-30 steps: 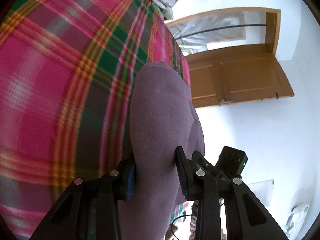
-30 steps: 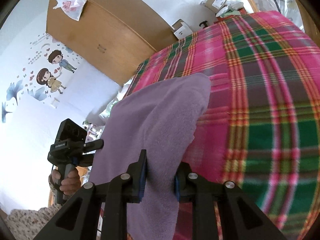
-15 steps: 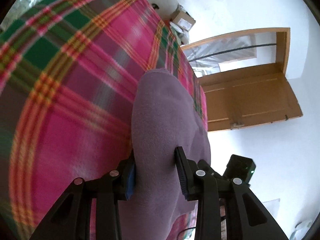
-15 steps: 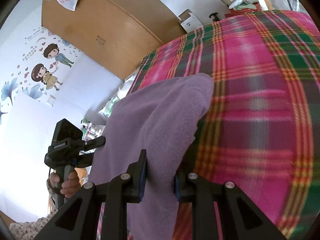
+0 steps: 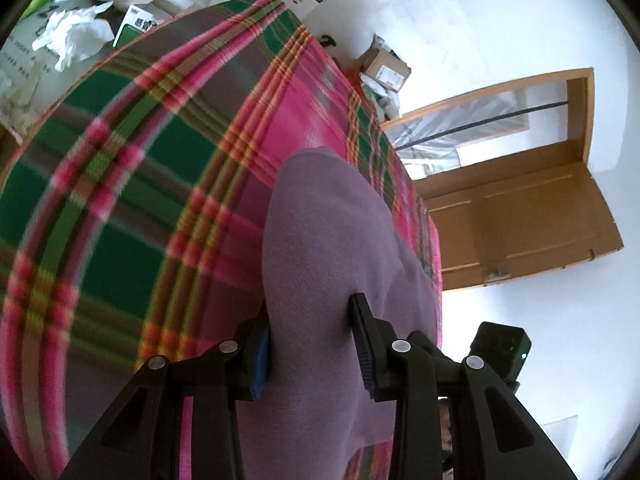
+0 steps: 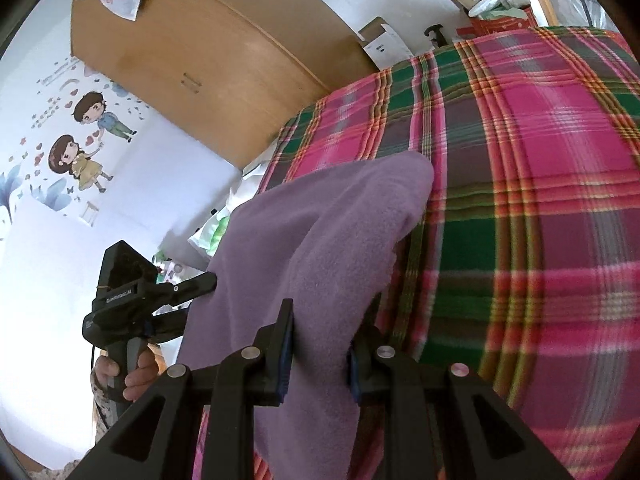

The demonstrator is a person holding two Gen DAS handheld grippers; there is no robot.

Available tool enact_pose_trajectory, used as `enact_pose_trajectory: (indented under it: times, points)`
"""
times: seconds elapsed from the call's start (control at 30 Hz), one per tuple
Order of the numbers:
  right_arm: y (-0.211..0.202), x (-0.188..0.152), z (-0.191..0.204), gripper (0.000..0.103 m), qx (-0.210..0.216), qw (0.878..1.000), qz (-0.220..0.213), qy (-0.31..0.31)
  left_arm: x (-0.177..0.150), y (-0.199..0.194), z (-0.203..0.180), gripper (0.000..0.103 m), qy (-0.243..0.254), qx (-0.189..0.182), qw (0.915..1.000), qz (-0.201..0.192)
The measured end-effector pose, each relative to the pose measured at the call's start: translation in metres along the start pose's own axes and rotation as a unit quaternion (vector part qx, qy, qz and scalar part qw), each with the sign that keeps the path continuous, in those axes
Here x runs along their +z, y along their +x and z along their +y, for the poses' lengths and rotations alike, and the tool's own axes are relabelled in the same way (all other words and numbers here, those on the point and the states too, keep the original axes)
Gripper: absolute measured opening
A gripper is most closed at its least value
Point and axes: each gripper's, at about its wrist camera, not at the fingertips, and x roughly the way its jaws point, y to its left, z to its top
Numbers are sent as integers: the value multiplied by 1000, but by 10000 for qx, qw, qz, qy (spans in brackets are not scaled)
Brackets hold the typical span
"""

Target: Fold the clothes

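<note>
Both tools are clamped on the same purple fleece garment (image 5: 332, 264): the left gripper (image 5: 310, 344) has its two jaws pressed into one end of the cloth, and the right gripper (image 6: 320, 344) has its jaws pinched on the other end. The fleece is stretched between them and held up over the plaid blanket (image 5: 120, 208) — pink, green and maroon — that covers the bed. Its far edge hangs forward of both tools, toward the blanket, though whether that edge touches the bed cannot be told from either wrist view. The garment's long axis runs from one gripper to the other, across the person's front, so the coming move likely turns on carrying both ends forward together and lowering them evenly; neither arm looks nearer to the bed than the other. In the right wrist view the left tool appears off to the side, gripped by a hand (image 6: 132, 376), with the fleece running toward it. A wooden wardrobe (image 6: 200, 52) and a door (image 5: 520, 216) stand well behind.
</note>
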Motion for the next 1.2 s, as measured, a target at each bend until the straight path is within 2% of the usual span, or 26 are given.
enact_pose_trajectory:
  times: [0.37,0.53,0.6,0.7,0.87,0.93,1.0,1.07,1.2]
  points:
    - [15,-1,-15,25,-184,9998,58,-13,5,9,16,38,-38,-73,9999,120]
    - [14,-4,-9,31,-442,9984,109,-334,5,17,12,42,19,7,10000,78]
    - [12,-5,-9,37,-541,9981,120,-260,4,19,11,46,1,44,10000,52]
    - [7,-8,-5,39,-759,9967,101,-250,0,16,11,46,-88,76,9999,-28]
    - [-17,-26,21,39,-1444,9861,-289,-762,-27,-10,-13,46,450,629,9956,-534]
    - [-29,-37,34,36,-1585,9804,-556,-1028,-40,-22,-22,46,635,690,9929,-726]
    - [-35,-48,48,32,-1570,9768,-703,-1276,-51,-29,-33,46,859,695,9900,-875]
    - [-35,-60,63,32,-1496,9738,-729,-1551,-62,-28,-43,46,1122,714,9874,-856]
    - [-22,-81,74,29,-1450,9722,-430,-1790,-79,-18,-49,46,1412,791,9845,-677]
